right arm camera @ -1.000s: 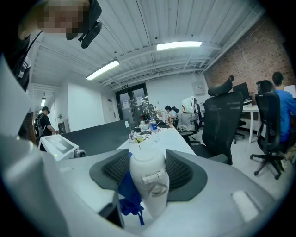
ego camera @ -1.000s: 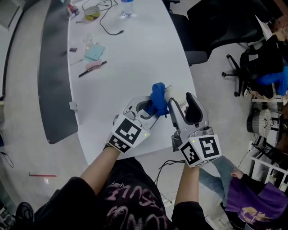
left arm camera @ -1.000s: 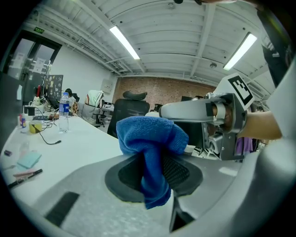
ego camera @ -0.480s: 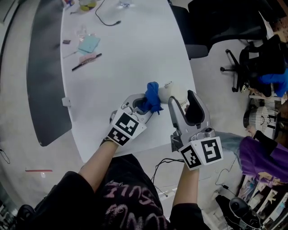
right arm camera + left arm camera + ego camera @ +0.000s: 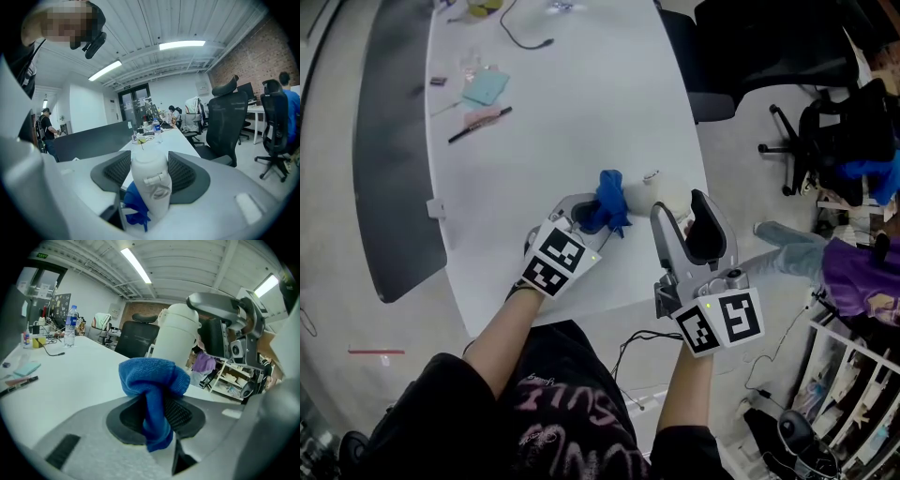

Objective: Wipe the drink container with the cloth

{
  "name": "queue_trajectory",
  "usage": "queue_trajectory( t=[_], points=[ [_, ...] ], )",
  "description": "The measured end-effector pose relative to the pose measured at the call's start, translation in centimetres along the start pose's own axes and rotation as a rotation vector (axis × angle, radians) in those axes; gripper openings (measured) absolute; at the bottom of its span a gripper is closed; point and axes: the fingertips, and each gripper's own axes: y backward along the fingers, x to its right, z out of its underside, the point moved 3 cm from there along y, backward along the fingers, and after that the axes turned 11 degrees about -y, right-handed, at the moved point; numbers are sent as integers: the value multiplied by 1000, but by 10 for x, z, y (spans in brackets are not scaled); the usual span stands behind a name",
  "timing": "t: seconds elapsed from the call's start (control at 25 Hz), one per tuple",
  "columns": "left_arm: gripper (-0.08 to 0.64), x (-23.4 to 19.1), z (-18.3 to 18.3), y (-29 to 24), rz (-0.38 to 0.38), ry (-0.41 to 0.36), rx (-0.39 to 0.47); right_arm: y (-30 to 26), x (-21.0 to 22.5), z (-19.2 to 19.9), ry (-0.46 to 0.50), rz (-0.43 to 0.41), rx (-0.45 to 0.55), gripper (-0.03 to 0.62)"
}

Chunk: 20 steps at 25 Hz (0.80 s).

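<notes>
Near table (image 5: pixel 562 112) edge: right gripper (image 5: pixel 680 206) fingers clamp drink container (image 5: pixel 151 183); left gripper (image 5: pixel 154 413) fingers pinch blue cloth (image 5: pixel 152 378).

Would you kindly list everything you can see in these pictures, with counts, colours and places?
drink container: one, white, between the right gripper's jaws
cloth: one, blue, in the left gripper's jaws, beside the drink container
table: one, white
marker: one, black, table's far left
pad: one, teal, beyond the marker
water bottle: one, clear, table's far end
office chairs: at least two, black, right of the table
left gripper: shut on the cloth
right gripper: shut on the drink container
</notes>
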Motion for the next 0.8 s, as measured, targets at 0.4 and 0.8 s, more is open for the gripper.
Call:
queue_trajectory(
  t=[0.4,0.8],
  points=[
    [101,-2,-35,36,-47,-44,88,3,2,0,-13,-18,10,262],
    [101,9,-88,51,-33,-137,189,-1,1,1,-9,-30,5,267]
  ],
)
